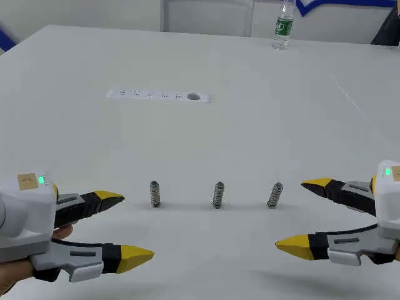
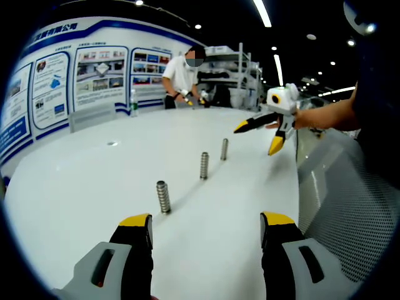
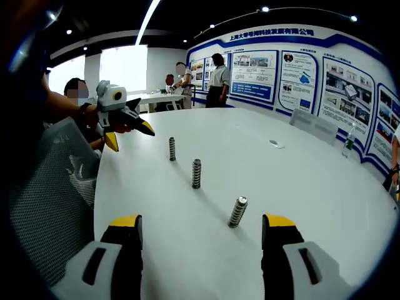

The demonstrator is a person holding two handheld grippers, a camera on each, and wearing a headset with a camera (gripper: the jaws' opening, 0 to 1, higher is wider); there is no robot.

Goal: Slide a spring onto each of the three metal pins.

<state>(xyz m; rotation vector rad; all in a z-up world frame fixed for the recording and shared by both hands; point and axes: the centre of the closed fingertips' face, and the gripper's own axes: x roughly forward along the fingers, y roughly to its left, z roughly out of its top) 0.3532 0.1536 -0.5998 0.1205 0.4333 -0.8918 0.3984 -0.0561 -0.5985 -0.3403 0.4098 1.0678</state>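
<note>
Steel springs (image 1: pixel 218 195) already sleeve all three pins (image 3: pixel 241 201), so I hold left gripper (image 1: pixel 138 226) at eight o'clock, right gripper (image 1: pixel 289 214) at four, fingers (image 1: pixel 134 255) wide, empty.

My left gripper (image 1: pixel 137 226) and right gripper (image 1: pixel 290 214) have white and pale grey bodies, each with a small green light. Their black jaws end in bright yellow tips. The bench (image 1: pixel 250 125) is plain white. The 3 springs (image 1: pixel 217 195) are dull silver-grey. A white power strip (image 1: pixel 157 95) has dark sockets. A clear bottle (image 1: pixel 283 25) carries a green label. The wall posters (image 3: pixel 275 72) are blue and white.
</note>
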